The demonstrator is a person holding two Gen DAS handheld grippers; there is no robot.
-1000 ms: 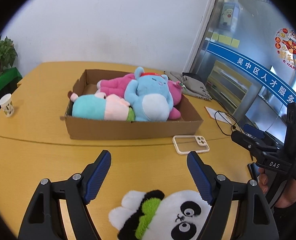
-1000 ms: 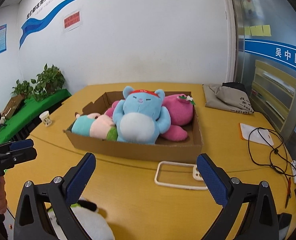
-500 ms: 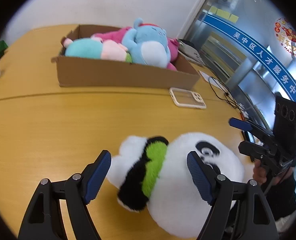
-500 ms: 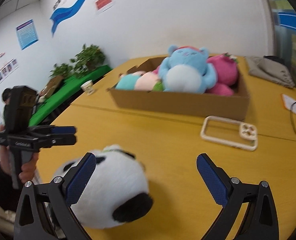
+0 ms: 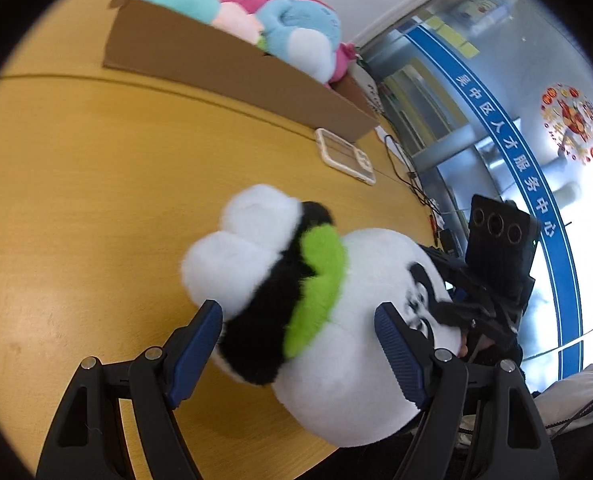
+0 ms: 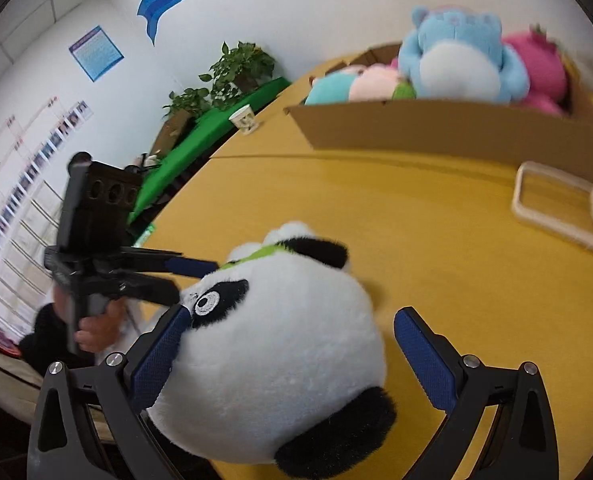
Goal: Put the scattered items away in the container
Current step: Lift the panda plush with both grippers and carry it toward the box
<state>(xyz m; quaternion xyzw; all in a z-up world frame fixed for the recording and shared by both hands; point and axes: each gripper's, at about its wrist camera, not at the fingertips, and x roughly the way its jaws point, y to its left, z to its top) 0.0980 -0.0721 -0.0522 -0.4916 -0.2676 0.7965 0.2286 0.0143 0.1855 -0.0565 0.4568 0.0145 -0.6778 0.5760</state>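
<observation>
white-and-black panda plush (image 5: 336, 320), green scarf (image 5: 316, 284), brown box (image 5: 232, 68).

Black gripper (image 5: 298, 354) frames, ribbed blue pads (image 5: 396, 354)

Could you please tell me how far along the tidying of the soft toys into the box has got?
Done: the blue plush bear, pink plush and teal-and-pink plush lie in the brown cardboard box. In hand: both open claws, left and right, straddle the round white panda plush at the yellow table's near edge. Left: gripping it and boxing it.
</observation>
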